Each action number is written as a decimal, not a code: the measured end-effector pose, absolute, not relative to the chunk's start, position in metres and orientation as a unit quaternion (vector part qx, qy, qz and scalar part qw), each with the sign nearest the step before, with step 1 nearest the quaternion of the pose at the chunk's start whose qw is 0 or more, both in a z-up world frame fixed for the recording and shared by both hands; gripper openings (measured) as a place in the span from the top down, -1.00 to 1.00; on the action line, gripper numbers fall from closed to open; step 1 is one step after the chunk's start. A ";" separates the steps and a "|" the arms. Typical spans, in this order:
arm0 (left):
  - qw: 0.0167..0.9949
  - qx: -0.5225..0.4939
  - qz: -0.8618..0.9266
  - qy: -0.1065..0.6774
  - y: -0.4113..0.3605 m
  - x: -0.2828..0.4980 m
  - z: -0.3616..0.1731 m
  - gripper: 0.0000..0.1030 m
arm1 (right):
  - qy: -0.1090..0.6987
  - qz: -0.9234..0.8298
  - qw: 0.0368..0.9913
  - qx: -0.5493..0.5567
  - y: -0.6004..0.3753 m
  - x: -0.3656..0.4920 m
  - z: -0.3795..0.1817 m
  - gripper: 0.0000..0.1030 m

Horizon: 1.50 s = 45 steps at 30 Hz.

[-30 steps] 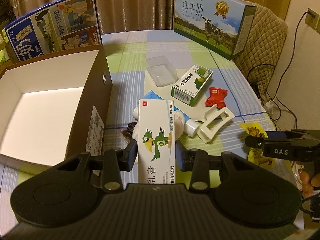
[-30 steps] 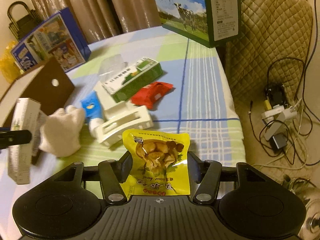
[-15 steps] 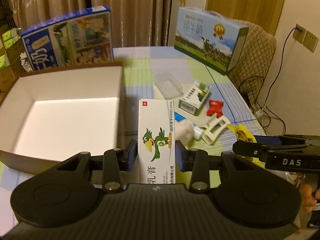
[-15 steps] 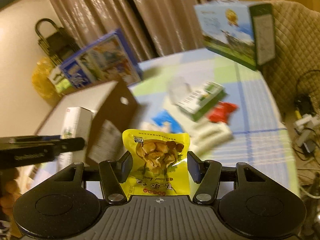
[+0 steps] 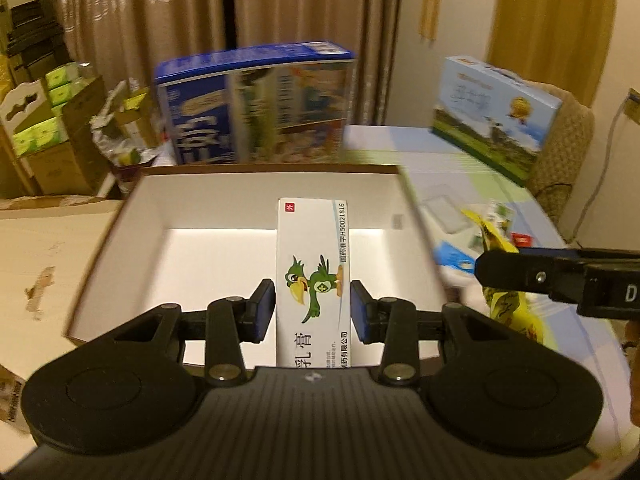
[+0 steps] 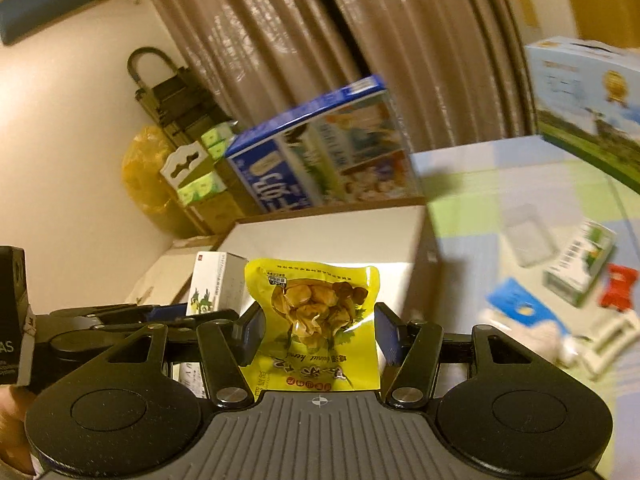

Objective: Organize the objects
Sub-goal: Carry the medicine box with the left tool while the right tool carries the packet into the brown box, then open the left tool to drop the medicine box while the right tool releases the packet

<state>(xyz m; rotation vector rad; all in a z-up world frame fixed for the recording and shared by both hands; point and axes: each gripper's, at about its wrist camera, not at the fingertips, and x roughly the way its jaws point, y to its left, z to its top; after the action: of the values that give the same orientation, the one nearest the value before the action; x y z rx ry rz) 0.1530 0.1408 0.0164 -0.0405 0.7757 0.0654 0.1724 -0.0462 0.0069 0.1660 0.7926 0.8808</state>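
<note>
Two grippers each carry something over the open cardboard box [image 5: 132, 216]. The left gripper [image 5: 313, 312] has its fingers closed against the long sides of a white ointment carton [image 5: 313, 276] with a green bird print; its long axis runs straight ahead, away from the fingers, its far end above the box's white floor. The right gripper [image 6: 318, 334] pinches a yellow snack pouch [image 6: 316, 320] by both edges, upright, its sealed top pointing forward toward the box. No object shows on the visible part of the box floor. Beyond the fingers stand a blue milk carton case [image 5: 256, 108] and, further right, a pale blue one [image 5: 496, 116]. Right of the right fingers, on the checked table [image 6: 480, 184], lie a green-white box [image 6: 580, 268], a red wrapper [image 6: 616, 284], a blue tube [image 6: 516, 304] and a clear tray [image 6: 528, 236]. Curtains [image 5: 200, 40] hang behind.
</note>
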 end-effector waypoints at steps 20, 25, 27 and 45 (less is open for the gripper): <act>0.890 -0.033 0.038 0.453 0.235 0.231 -0.042 0.36 | 0.453 0.335 0.826 -0.011 0.089 0.210 -0.062 -0.06; 0.865 -0.034 0.025 0.501 0.238 0.243 -0.068 0.36 | 0.477 0.317 0.819 -0.031 0.097 0.215 -0.078 -0.06; 0.855 -0.035 0.021 0.518 0.239 0.246 -0.077 0.36 | 0.484 0.310 0.817 -0.040 0.101 0.216 -0.084 -0.06; 0.849 -0.041 0.030 0.525 0.258 0.239 -0.068 -0.45 | 0.500 0.311 0.807 -0.049 0.110 0.218 -0.092 -0.19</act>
<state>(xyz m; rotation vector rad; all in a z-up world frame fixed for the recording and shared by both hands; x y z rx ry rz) 0.2389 0.2585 -0.0677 -0.0869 1.1069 0.0637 0.2183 0.1101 -0.0924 -0.1044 1.0708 0.6654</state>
